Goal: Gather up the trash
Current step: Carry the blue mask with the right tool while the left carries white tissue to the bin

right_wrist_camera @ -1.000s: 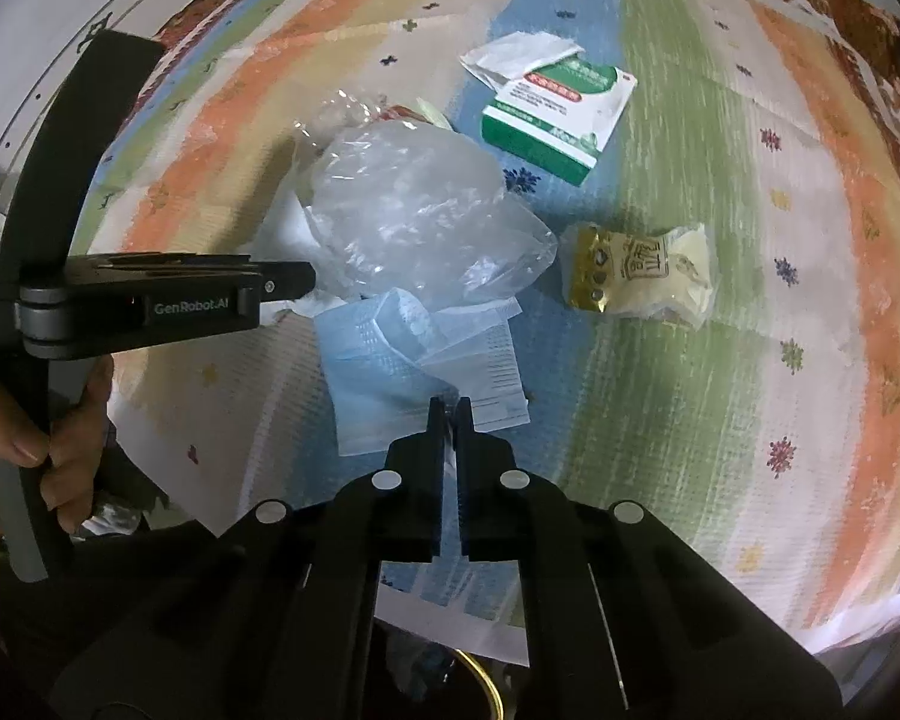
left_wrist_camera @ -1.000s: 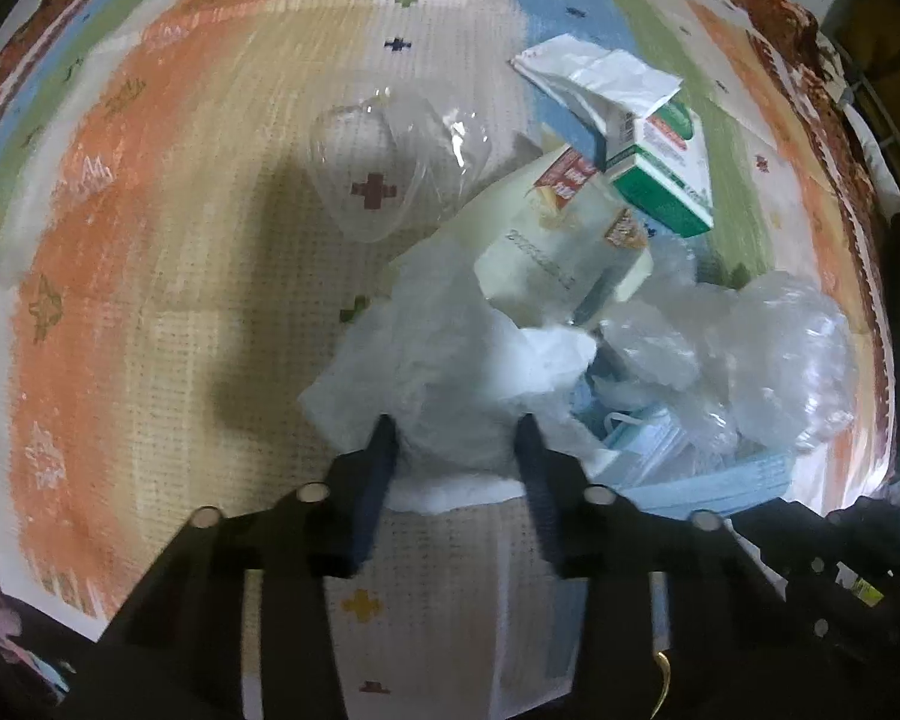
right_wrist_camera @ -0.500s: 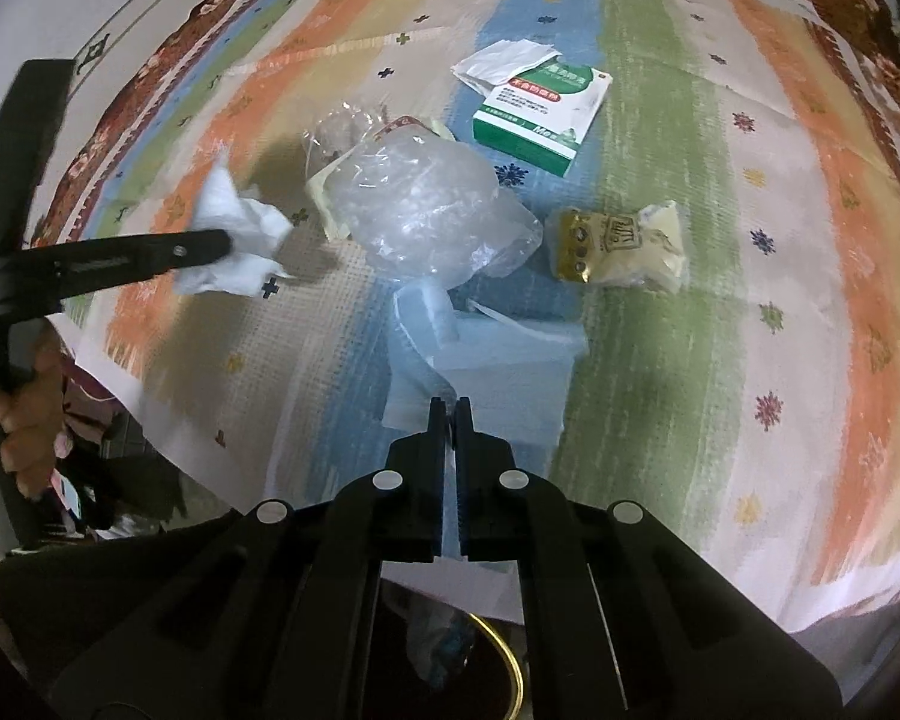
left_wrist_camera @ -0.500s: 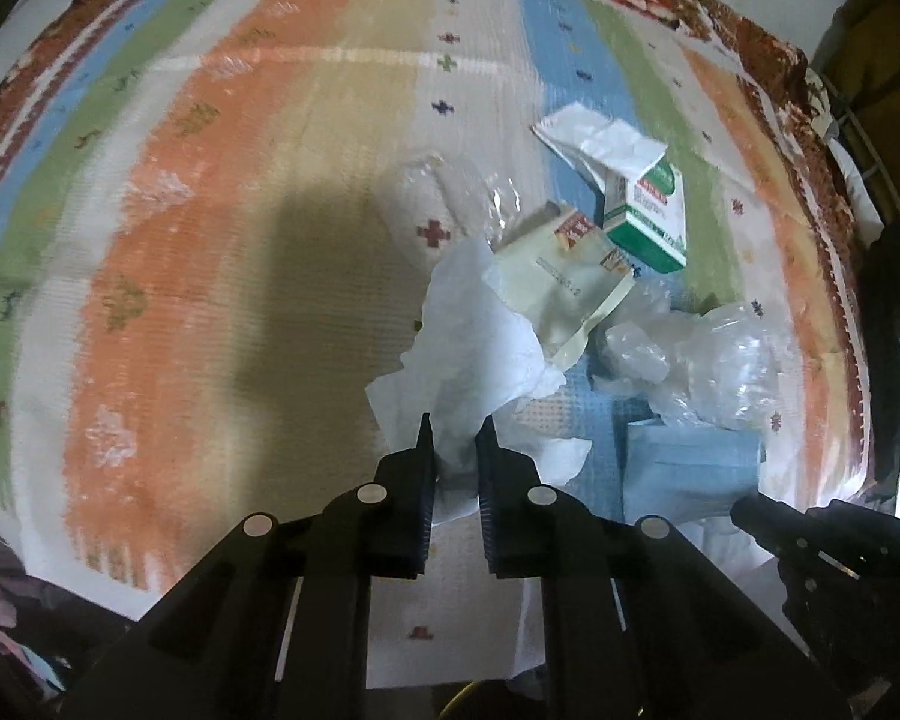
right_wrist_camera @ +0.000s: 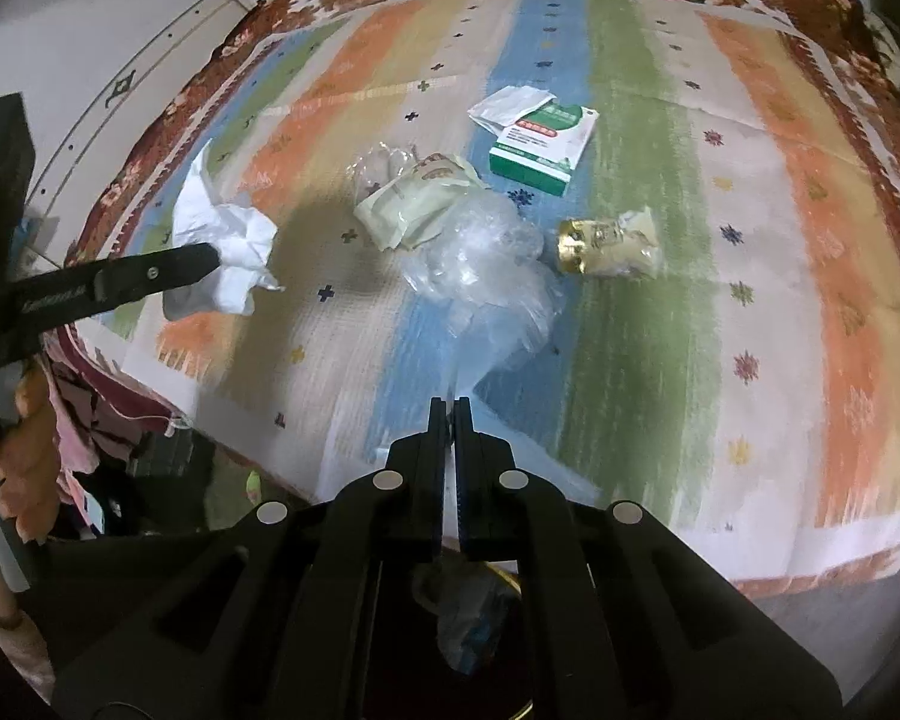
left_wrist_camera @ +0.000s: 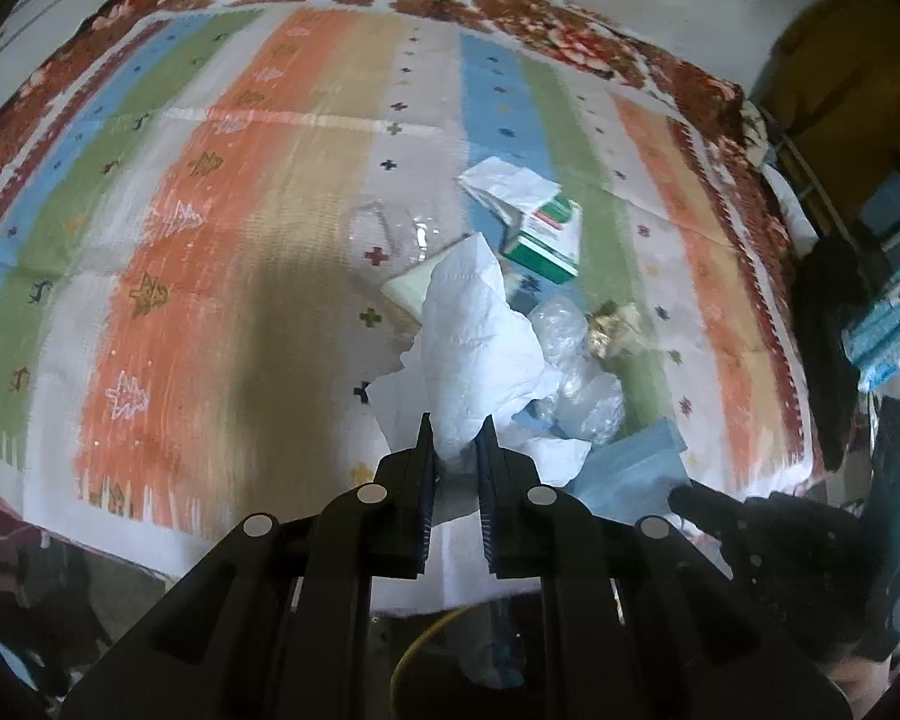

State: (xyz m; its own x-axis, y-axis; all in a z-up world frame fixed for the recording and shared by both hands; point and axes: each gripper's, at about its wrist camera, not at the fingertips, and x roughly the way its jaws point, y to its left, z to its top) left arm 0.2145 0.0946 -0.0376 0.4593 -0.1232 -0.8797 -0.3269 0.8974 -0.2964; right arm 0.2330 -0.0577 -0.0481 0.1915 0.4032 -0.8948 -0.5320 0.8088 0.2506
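My left gripper (left_wrist_camera: 457, 429) is shut on a crumpled white tissue (left_wrist_camera: 474, 348), held up off the striped cloth (left_wrist_camera: 222, 312). The right wrist view shows the same tissue (right_wrist_camera: 234, 240) hanging at the left gripper's tip (right_wrist_camera: 210, 255). My right gripper (right_wrist_camera: 448, 405) is shut on a blue face mask (left_wrist_camera: 630, 468), which hangs mostly hidden under its fingers. On the cloth lie a clear plastic bag (right_wrist_camera: 486, 264), a cream packet (right_wrist_camera: 420, 198), a green and white box (right_wrist_camera: 540, 144), a gold wrapper (right_wrist_camera: 606, 240) and a clear plastic lid (right_wrist_camera: 381, 162).
A white paper (right_wrist_camera: 510, 105) lies behind the box. The cloth's front edge (right_wrist_camera: 258, 432) drops off just ahead of both grippers, with dark clutter below it. A person's hand (right_wrist_camera: 24, 450) grips the left tool. Blue stacked items (left_wrist_camera: 888, 324) stand at far right.
The left gripper closed on the tissue and lifted it clear of the pile. The right gripper rose and drew back with the blue mask, which has left the cloth.
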